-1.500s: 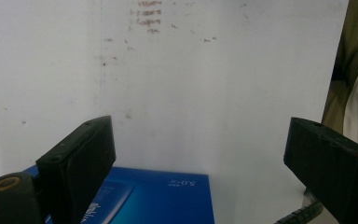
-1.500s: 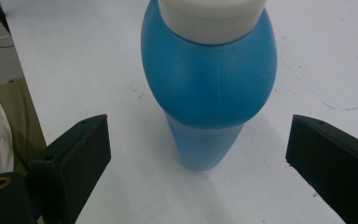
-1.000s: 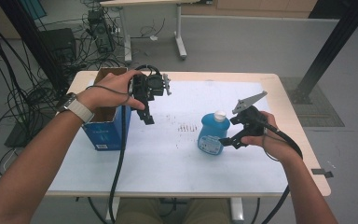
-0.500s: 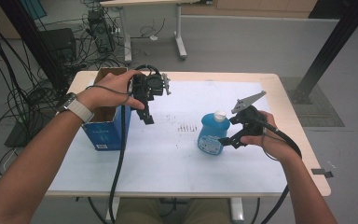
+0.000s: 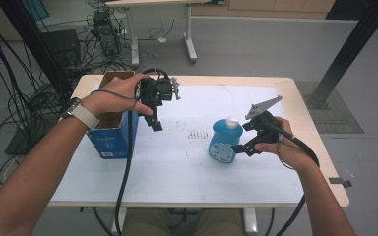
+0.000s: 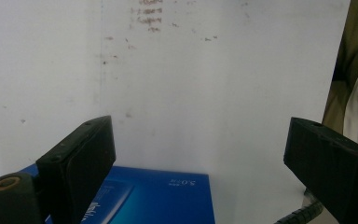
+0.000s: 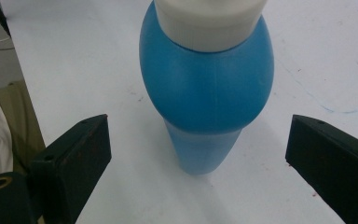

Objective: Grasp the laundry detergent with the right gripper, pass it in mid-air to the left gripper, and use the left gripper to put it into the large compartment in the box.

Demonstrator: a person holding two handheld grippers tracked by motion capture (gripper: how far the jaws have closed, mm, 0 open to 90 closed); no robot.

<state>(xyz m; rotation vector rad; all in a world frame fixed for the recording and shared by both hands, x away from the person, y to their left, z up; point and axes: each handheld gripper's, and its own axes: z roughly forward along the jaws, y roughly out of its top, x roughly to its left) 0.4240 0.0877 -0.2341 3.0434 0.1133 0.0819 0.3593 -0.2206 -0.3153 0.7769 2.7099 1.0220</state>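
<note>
Blue plastic bottle with a white cap is standing upright on the white table surface, directly ahead of the right gripper. In the right gripper view the bottle is sitting between the two black jaws, which are standing wide apart and touching neither side of it: the right gripper is released. The left gripper is hovering above the table just beside the open blue cardboard box, pointing downward. Its jaws are also standing wide apart with nothing between them, and the box edge is lying below them.
</note>
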